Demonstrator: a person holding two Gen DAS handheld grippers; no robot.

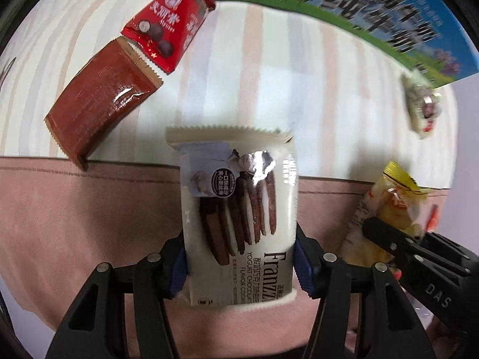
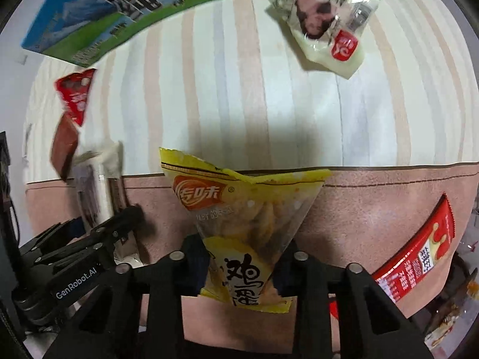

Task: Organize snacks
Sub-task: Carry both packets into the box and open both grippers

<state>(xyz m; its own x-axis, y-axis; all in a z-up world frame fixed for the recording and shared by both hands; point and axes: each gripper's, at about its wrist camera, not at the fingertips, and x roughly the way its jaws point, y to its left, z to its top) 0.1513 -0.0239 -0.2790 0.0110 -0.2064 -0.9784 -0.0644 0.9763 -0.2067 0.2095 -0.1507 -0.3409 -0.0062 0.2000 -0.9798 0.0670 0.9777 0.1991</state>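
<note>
Jaws of the left gripper (image 1: pixel 239 264) pinch the lower sides of a glossy white rectangular biscuit pack (image 1: pixel 238 218) printed with chocolate sticks, its blue pads pressing the foil from both sides; the pack stands upright with its zigzag-cut top seal uppermost. Jaws of the right gripper (image 2: pixel 244 269) close on the narrow lower end of a crinkled yellow plastic snack bag (image 2: pixel 242 221), partly see-through, which flares to a wide, jagged top edge.

Both packs are held over the seam where a soft pink cloth (image 1: pixel 74 224) meets a pale striped table covering (image 1: pixel 269 68). On the stripes lie a flat brown foil sachet (image 1: pixel 98 101) with serrated ends and, overlapping its far end, a red wedge-shaped pack (image 1: pixel 169 27) showing chocolate balls. A crumpled cream wrapper with a red label (image 2: pixel 323 24) lies farther off near a blue and green printed carton (image 2: pixel 98 15) along the far edge. A red and white flat sachet (image 2: pixel 419 251) rests on the pink cloth to the right.
</note>
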